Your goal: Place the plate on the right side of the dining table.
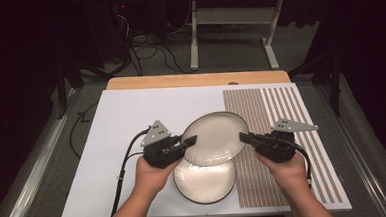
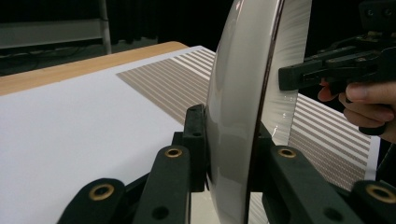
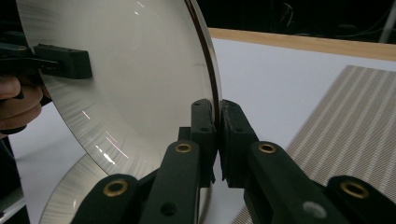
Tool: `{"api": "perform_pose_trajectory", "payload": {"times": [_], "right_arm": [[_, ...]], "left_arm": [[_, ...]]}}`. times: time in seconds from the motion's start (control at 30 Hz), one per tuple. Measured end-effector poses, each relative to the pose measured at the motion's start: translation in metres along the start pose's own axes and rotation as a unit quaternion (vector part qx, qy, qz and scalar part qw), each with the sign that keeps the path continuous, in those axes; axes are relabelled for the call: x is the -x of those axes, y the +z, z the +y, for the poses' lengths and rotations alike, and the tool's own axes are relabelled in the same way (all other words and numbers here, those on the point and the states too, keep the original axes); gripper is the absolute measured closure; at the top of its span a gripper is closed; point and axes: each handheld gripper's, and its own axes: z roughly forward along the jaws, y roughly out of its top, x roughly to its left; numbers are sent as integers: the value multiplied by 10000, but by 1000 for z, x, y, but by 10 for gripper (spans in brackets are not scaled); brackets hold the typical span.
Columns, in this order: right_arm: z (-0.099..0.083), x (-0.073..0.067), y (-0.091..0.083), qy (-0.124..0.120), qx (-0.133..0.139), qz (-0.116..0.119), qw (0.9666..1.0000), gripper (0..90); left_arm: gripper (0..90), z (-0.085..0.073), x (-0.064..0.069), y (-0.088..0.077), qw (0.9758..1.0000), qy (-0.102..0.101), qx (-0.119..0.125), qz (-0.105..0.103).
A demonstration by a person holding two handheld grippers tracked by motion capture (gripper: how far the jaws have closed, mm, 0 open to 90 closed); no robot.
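Observation:
A white plate with a dark rim (image 1: 215, 137) hangs in the air above the table, held from both sides. My left gripper (image 1: 188, 141) is shut on its left rim, my right gripper (image 1: 243, 136) on its right rim. The left gripper view has the plate (image 2: 238, 107) edge-on between my pads, with the other gripper (image 2: 299, 74) clamped on the far rim. In the right gripper view the plate's rim (image 3: 205, 74) sits pinched between my jaws. A second plate (image 1: 205, 180) of the same kind lies flat on the white sheet just below the lifted one; it also shows under the lifted plate (image 3: 70, 196).
A white sheet (image 1: 127, 127) covers the table, with a brown striped mat (image 1: 261, 110) on its right part. A wooden table edge (image 1: 194, 80) runs along the back. Beyond it are a metal stand (image 1: 232, 31) and cables on the floor.

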Motion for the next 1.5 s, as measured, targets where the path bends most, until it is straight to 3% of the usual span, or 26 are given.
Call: {"api": "perform_pose_trajectory", "payload": {"times": [0.03,0.17,0.47,0.9,1.17,1.5], "right_arm": [[-2,6,-8,19,11,-127,9999,871],[-6,19,-23,103,50,-258,9996,871],[-13,38,-49,216,124,-521,9983,873],[-33,72,-87,491,207,-1012,9934,875],[-45,88,-99,622,219,-1230,9902,875],[-59,105,-103,810,119,-1449,9861,878]], "left_arm": [[768,3,5,10,10000,31,-42,-40],[768,10,12,29,9998,106,-116,-130],[763,19,23,62,9990,175,-242,-333],[754,30,39,123,9948,424,-636,-670],[746,30,45,157,9922,529,-820,-780],[727,20,42,187,9911,393,-932,-868]]}}
